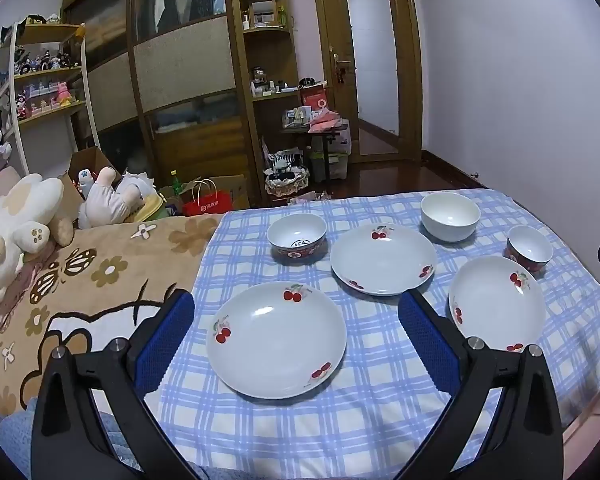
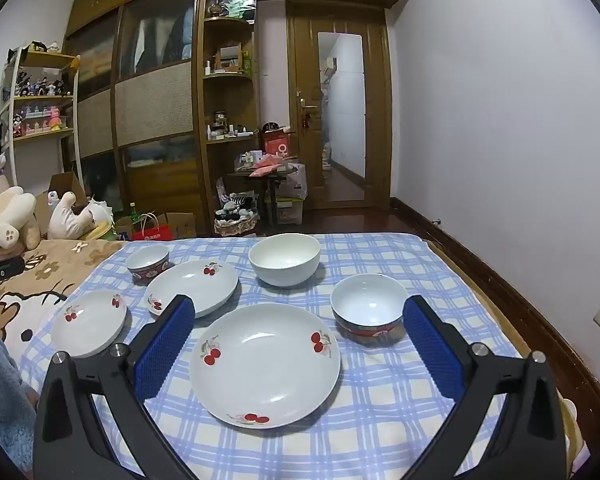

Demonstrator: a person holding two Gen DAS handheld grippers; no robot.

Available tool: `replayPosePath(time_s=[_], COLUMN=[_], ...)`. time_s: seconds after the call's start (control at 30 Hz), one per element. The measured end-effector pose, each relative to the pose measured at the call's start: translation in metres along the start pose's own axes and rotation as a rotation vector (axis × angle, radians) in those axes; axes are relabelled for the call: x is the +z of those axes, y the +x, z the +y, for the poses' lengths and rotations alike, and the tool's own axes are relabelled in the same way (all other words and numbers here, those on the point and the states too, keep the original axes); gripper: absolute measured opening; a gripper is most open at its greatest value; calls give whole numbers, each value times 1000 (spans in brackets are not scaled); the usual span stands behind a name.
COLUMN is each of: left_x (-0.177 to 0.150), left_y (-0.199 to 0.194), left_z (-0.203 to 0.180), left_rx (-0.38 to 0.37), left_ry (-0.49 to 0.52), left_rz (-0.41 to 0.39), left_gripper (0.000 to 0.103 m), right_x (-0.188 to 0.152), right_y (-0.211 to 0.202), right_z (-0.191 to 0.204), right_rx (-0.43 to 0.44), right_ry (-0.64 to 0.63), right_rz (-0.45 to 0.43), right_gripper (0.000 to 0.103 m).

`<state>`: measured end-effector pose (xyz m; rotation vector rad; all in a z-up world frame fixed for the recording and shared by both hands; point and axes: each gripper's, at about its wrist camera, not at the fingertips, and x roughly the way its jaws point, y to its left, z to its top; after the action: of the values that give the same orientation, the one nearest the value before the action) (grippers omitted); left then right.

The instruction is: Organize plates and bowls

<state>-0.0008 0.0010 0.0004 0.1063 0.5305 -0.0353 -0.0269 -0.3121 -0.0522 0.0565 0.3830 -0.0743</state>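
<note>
Three white plates with cherry prints lie on a blue checked cloth point(image 1: 380, 400). My left gripper point(image 1: 296, 304) hovers open over the left plate point(image 1: 276, 340), nothing between its blue pads. The middle plate point(image 1: 383, 258) and the right plate point(image 1: 496, 302) lie beyond. My right gripper point(image 2: 299, 305) is open above the right plate point(image 2: 265, 364). A red-patterned bowl point(image 2: 369, 308) stands just inside its right finger. A plain white bowl point(image 2: 284, 258) sits at the back, and a second red-patterned bowl point(image 2: 148, 265) at the back left.
The cloth covers a bed with a brown flowered blanket point(image 1: 100, 280) to the left, where plush toys point(image 1: 20, 220) lie. A lilac wall point(image 2: 520, 160) runs along the right side. Wardrobe, shelves and a door stand across the room.
</note>
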Motion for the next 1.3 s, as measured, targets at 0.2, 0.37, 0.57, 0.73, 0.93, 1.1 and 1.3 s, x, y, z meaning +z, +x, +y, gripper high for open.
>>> replayPosePath(time_s=[0.2, 0.37, 0.57, 0.73, 0.93, 1.1, 1.3], left_x=[2, 4, -1, 0, 0, 0, 0], left_y=[3, 9, 1, 1, 0, 0, 0], left_z=[4, 7, 2, 0, 0, 0, 0], left_rx=[-5, -4, 4, 7, 7, 7, 6], left_ry=[-2, 6, -1, 0, -2, 0, -1], left_rz=[27, 26, 9, 9, 7, 7, 8], left_gripper=[100, 100, 100, 100, 100, 100, 100], right_x=[0, 0, 0, 1, 1, 1, 1], right_y=[0, -2, -1, -1, -1, -1, -2], right_z=[0, 1, 0, 0, 0, 0, 0], right_rx=[2, 0, -1, 0, -1, -2, -2], right_ry=[0, -1, -1, 0, 1, 1, 2], right_rz=[0, -7, -8, -9, -11, -12, -13], right_gripper=[103, 103, 103, 103, 103, 103, 103])
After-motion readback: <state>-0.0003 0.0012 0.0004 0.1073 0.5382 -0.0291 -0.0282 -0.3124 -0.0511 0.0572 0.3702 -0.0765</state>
